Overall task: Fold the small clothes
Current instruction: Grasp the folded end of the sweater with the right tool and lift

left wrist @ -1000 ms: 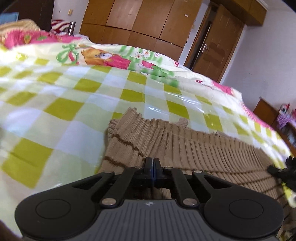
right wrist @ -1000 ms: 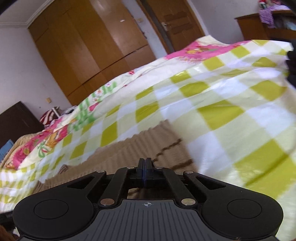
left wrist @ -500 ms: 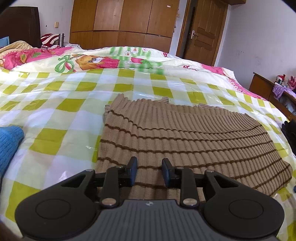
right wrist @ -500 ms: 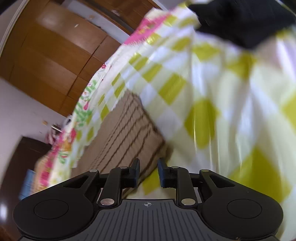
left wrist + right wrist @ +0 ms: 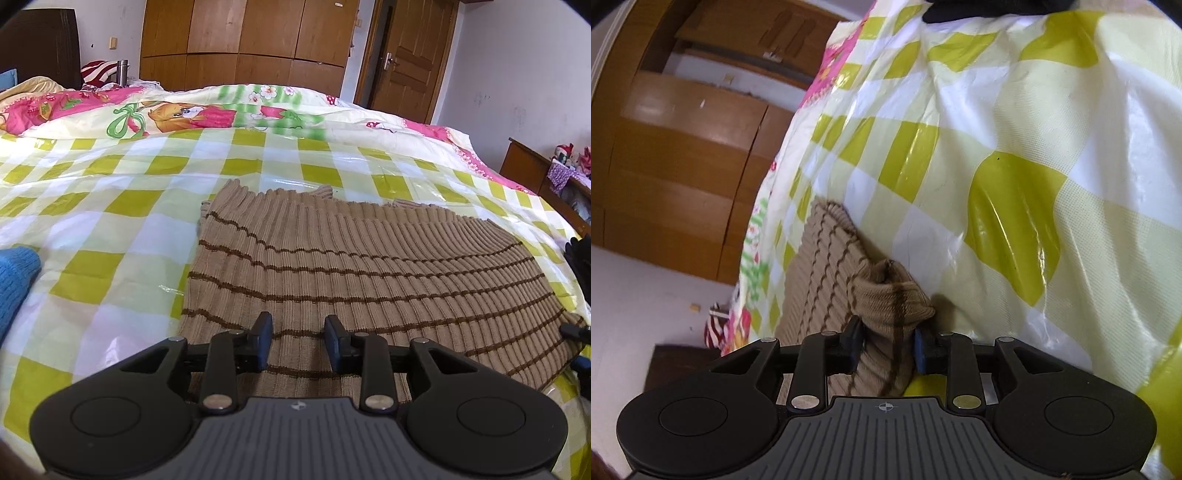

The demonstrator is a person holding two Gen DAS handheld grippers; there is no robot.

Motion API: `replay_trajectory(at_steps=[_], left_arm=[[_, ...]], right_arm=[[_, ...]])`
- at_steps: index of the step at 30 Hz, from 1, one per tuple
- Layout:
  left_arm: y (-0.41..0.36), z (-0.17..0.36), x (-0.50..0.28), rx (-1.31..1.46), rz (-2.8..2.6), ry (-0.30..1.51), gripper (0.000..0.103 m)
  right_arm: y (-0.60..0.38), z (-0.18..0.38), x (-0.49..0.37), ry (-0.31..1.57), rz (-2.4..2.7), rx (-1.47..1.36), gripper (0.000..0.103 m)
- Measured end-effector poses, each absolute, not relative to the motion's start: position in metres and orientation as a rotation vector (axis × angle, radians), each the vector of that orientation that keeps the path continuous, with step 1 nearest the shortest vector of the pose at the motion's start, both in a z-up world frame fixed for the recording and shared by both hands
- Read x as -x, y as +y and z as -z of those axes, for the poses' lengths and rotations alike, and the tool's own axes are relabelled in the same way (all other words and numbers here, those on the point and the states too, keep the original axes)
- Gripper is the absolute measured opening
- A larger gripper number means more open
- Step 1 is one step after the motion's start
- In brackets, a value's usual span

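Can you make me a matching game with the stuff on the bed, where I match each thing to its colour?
Things:
1. sweater
2. bed cover
3. wardrobe
4. woolly thing at the left edge

Colours:
A. blue
B. brown wood
C. tan with dark brown stripes
D. green, white and yellow checks

Pairs: 1-C, 2-D, 3-B, 4-A

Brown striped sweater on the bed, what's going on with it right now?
The tan ribbed sweater lies spread flat on the checked plastic sheet. The left gripper hovers open over its near edge, gripping nothing. The right gripper has a bunched corner of the sweater between its open fingers, not clamped. A blue knit item sits off to the left.
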State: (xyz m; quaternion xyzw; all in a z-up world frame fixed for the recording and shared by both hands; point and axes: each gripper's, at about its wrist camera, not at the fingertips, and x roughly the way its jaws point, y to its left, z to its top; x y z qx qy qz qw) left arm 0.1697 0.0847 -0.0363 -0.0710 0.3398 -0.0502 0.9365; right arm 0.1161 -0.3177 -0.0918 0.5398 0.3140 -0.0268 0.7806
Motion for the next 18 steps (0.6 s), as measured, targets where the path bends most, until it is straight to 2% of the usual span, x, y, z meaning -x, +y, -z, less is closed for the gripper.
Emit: replay_trajectory(at_steps=[4,11,12,13,14,18], left_arm=[[0.084,0.035,-0.17,0.143,0.102,0.696,0.045],[0.069,0.025,-0.172,0.136,0.122,0.673,0.045],[0.065,0.026,-0.174,0.121,0.125,0.678,0.045],[0.061,0.028,-0.175,0.11,0.129,0.686,0.045],[0.059,0.03,-0.176,0.107,0.135,0.698,0.045],[0.052,0.039,-0.171,0.112,0.151,0.731,0.045]], right_arm=[[-0.326,0.093,-0.111,0.626,0.086,-1.198,0.028],[-0.311,0.093,-0.13,0.643,-0.009,-1.18,0.03],[-0.312,0.093,-0.132,0.644,-0.007,-1.178,0.026],[-0.316,0.093,-0.133,0.636,-0.007,-1.197,0.016],[-0.322,0.093,-0.132,0.627,-0.013,-1.225,0.012],[-0.344,0.086,-0.117,0.61,-0.014,-1.234,0.007]])
